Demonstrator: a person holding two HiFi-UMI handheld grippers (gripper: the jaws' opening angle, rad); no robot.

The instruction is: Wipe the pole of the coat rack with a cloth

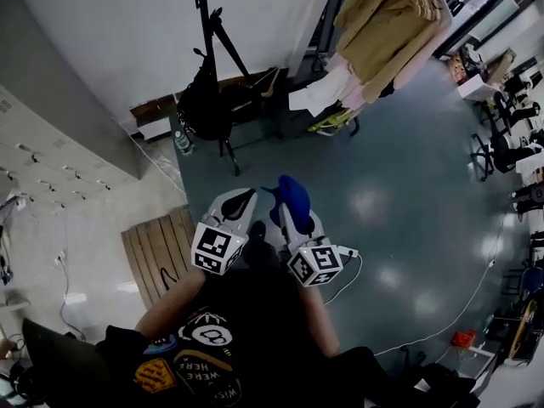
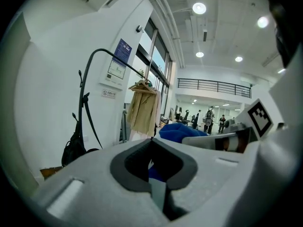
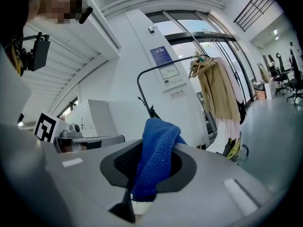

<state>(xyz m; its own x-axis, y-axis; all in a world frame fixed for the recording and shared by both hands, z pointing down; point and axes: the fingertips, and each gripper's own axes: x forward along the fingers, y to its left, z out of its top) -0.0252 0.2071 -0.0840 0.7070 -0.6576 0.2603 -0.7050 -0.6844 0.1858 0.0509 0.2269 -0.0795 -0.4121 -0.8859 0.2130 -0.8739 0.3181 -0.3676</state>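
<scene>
Wooden board (image 1: 157, 257): It lies flat on the floor, left of the coat rack's foot and nearer you. It plays no part in the job.

Coat rack pole (image 1: 204, 32): It is a black, slender, upright pole close to the white wall, with small hooks up the stem and splayed legs below. I judge it rigid but light and liable to rock, so brace it with your free tool before you rub.

Black bag (image 1: 202, 104): It hangs on the pole's lower stretch and covers that part, so expect to work around it.

Left gripper (image 1: 240, 202): The jaws are together with nothing between them. The gripper is well short of the rack, on your side.

Right gripper (image 1: 287, 211): It is just beside the left one, with its jaws clamped on the cloth.

Cloth (image 3: 156, 160): It is blue and looped in weave, bunched between the jaws with a wad standing proud of the tips. I judge it soft, light and limp. It should wrap the pole readily, but it may drag out under friction, so keep the bite deep in the fold.

Beige coat (image 1: 387, 24): It hangs on a separate rail to the right of the coat rack, well apart from it.
</scene>
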